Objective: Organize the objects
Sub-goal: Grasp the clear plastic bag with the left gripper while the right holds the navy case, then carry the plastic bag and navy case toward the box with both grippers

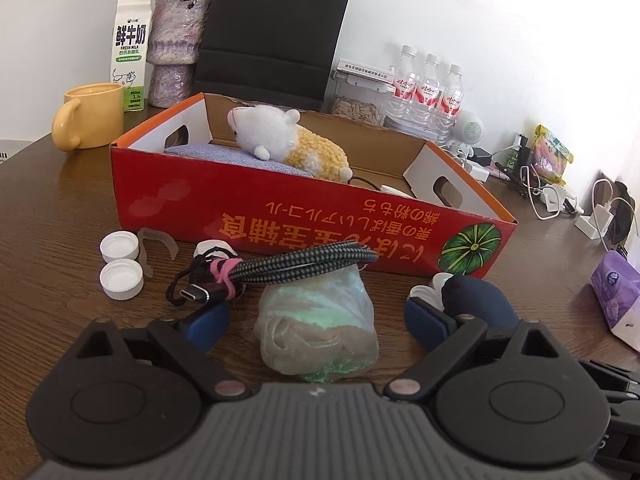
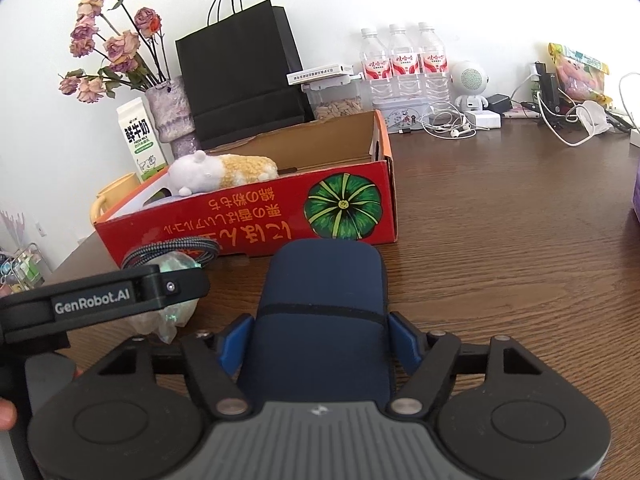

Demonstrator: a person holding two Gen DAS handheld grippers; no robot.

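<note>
Right gripper [image 2: 320, 344] clamps navy case [image 2: 324, 312] at lower centre; left gripper [image 1: 316, 322] open around plastic-wrapped bundle [image 1: 318, 320], red box [image 1: 280, 220] behind on worktop [image 1: 60, 240].

Behind the work area you have a milk carton [image 1: 130, 54] beside a vase [image 1: 176, 50], with a black bag [image 1: 276, 32] alongside. Three water bottles [image 2: 404, 66] line your wall; a yellow mug [image 1: 90, 116] stands left.
</note>
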